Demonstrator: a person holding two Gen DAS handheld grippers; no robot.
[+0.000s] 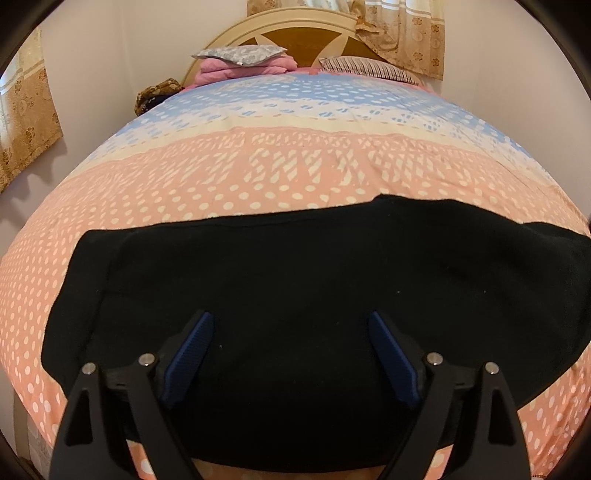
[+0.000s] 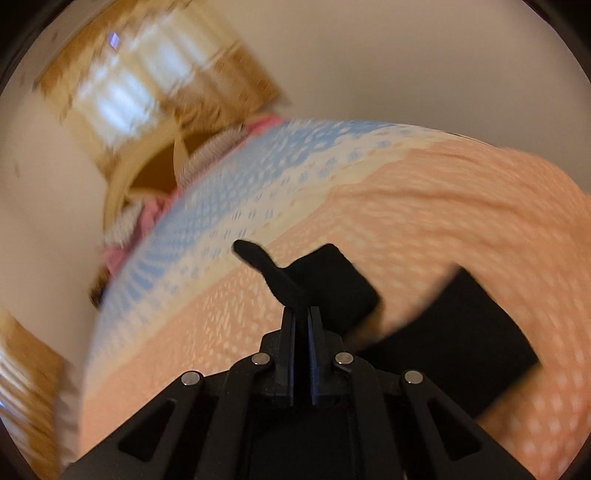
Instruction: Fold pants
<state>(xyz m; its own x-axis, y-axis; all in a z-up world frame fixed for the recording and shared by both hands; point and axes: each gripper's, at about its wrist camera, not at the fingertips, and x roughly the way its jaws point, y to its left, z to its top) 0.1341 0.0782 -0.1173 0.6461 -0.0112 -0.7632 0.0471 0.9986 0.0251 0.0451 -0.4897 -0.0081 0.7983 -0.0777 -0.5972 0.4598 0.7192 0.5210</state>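
Nearest in the left wrist view, the left tool (image 1: 291, 354) hangs with its blue pads (image 1: 188, 354) spread wide, nothing between them, over the black pants (image 1: 314, 273). The pants lie flat across the near part of the bed (image 1: 258, 173), reaching from 9 to 3 o'clock. Beyond them the bedspread bears large pale letters at 12 o'clock, too broken by the pattern to read for certain. Farther off, a grey pillow (image 1: 240, 53) tops pink bedding by the headboard (image 1: 295, 35).

In the blurred right wrist view, the right tool (image 2: 302, 314) is clamped on a fold of the pants (image 2: 328, 280), lifted above the bed (image 2: 424, 206).
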